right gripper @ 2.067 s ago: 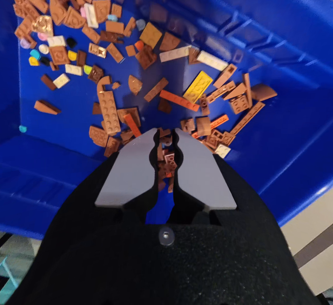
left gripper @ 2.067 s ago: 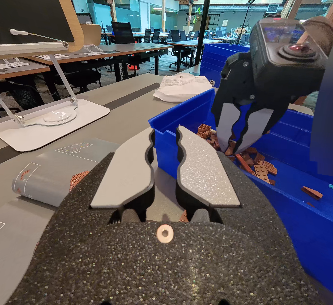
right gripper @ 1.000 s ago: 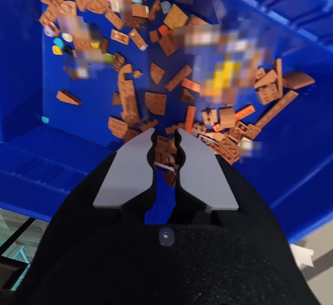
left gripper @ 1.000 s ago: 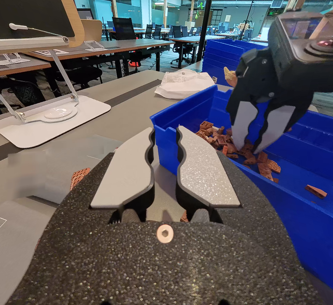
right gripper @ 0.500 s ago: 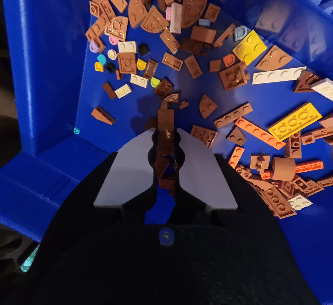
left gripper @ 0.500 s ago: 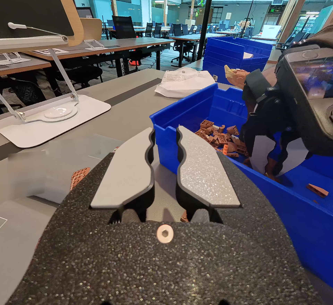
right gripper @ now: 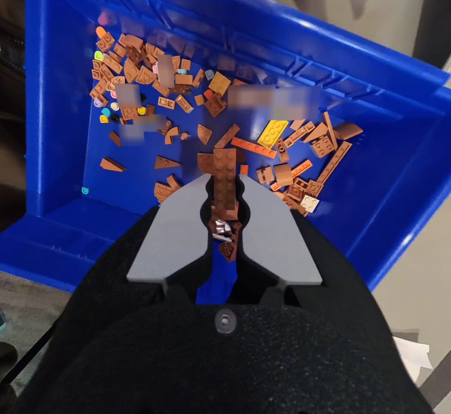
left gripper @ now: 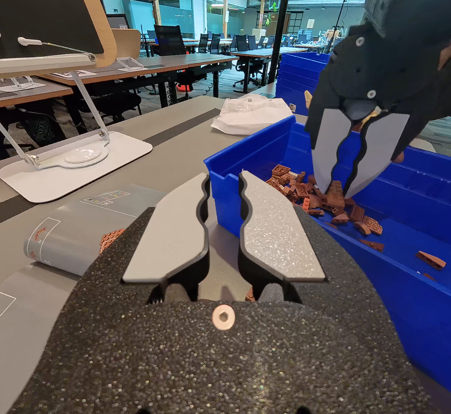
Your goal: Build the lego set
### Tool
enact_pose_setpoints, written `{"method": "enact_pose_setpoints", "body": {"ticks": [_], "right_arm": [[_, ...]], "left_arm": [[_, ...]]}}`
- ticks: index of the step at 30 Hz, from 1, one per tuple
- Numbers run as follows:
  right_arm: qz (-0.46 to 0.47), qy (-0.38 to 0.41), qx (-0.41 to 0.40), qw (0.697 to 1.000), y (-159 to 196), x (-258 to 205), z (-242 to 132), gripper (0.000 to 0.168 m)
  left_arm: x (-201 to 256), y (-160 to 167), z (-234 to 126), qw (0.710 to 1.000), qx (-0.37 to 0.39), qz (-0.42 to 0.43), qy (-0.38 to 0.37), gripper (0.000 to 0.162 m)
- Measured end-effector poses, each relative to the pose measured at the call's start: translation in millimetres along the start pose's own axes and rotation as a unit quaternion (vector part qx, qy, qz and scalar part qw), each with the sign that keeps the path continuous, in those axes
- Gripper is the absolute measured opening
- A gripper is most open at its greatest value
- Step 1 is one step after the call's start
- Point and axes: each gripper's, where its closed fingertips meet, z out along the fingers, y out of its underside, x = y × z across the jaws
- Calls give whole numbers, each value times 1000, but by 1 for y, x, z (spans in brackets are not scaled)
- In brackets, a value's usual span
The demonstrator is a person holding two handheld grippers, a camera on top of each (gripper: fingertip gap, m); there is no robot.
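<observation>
A blue bin [left gripper: 412, 324] on the grey table holds several loose lego pieces, mostly brown [left gripper: 302, 192]. My right gripper [left gripper: 338, 192] is shut on a long brown studded brick [right gripper: 224, 177] and holds it just above the pile; the brick also shows in the left wrist view [left gripper: 335, 194]. The bin [right gripper: 61, 114] fills the right wrist view, with yellow [right gripper: 273, 131] and orange [right gripper: 253, 147] plates among the brown ones. My left gripper [left gripper: 224, 177] hovers over the table beside the bin's near corner, slightly open and empty.
An instruction booklet [left gripper: 80, 226] lies on the table to the left, with a brown studded plate [left gripper: 109, 238] beside it. A white tablet stand [left gripper: 73, 158] stands further left. White paper [left gripper: 251, 114] and stacked blue bins [left gripper: 300, 77] are behind the bin. My right fingertips sit around 15 cm from my left ones.
My right gripper dipped into the bin, shut on the long brown brick and rose with it above the pile. My left gripper has stayed put.
</observation>
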Motion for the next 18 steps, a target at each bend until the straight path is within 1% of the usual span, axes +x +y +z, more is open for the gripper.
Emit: {"method": "enact_pose_setpoints", "body": {"ticks": [7,10,15,18], "right_arm": [[-22,-55,-45,997,6,-27,38,16],[-24,-68,-57,996,8,-32,46,16],[-16,-58,-45,997,7,-25,38,18],[-14,-32,-32,999,4,-14,28,19]], "left_arm": [[0,1,0,1000,-2,2,-1,22],[-1,1,0,1000,-2,2,-3,22],[-2,0,0,1000,-1,1,-4,22],[-3,0,0,1000,0,1,-5,22]]}}
